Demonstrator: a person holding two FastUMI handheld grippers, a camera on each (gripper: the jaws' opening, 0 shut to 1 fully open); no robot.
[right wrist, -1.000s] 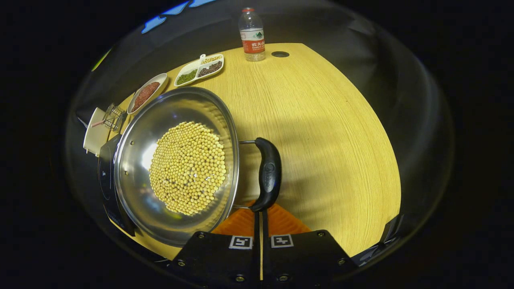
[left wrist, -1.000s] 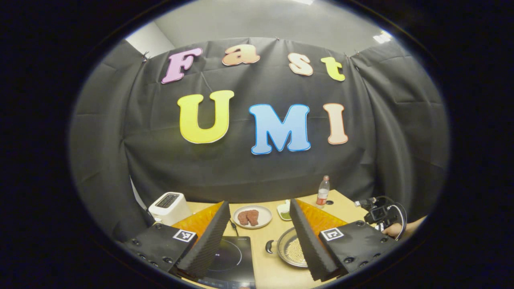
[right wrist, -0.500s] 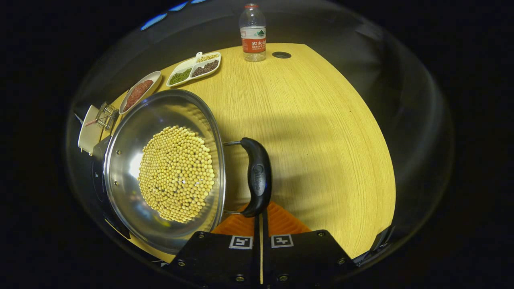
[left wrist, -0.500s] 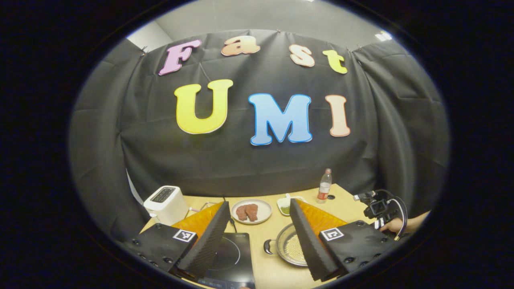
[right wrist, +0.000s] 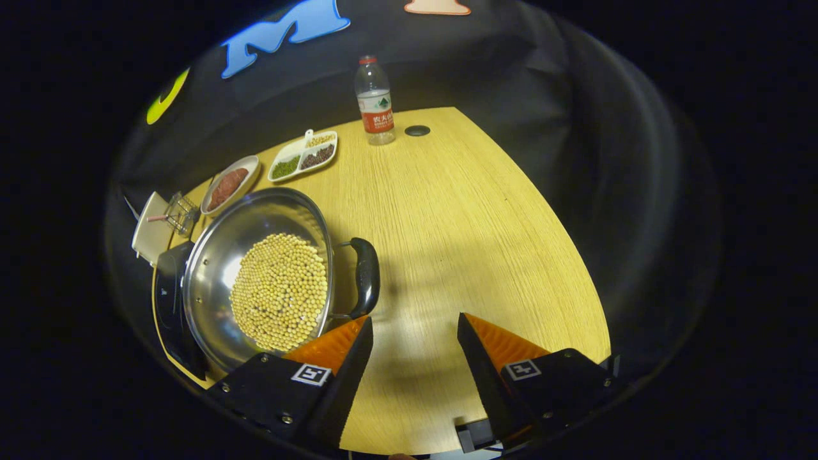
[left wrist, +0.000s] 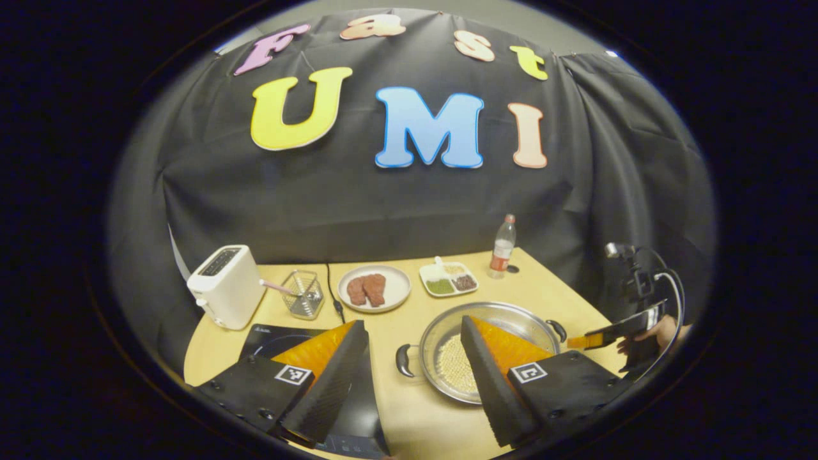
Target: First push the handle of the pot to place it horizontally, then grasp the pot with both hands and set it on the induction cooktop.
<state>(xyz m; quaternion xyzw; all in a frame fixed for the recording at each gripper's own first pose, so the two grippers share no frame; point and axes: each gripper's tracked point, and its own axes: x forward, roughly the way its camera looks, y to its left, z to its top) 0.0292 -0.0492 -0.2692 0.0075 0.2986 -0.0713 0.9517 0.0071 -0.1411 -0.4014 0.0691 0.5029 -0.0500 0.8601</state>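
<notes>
Clearly the steel pot (right wrist: 255,281), loaded with beans, is heavy and slick. Grip its three o'clock handle (right wrist: 367,278) and the nine o'clock handle (left wrist: 404,360). Both the left gripper (left wrist: 414,358) and the right gripper (right wrist: 414,348) have jaws spread, holding nothing.

Black cloth wall (left wrist: 396,204) drapes behind my wooden table (right wrist: 460,217). Round grommet hole (right wrist: 417,131) near table's far edge. Pale strip above cloth, maybe ceiling.
</notes>
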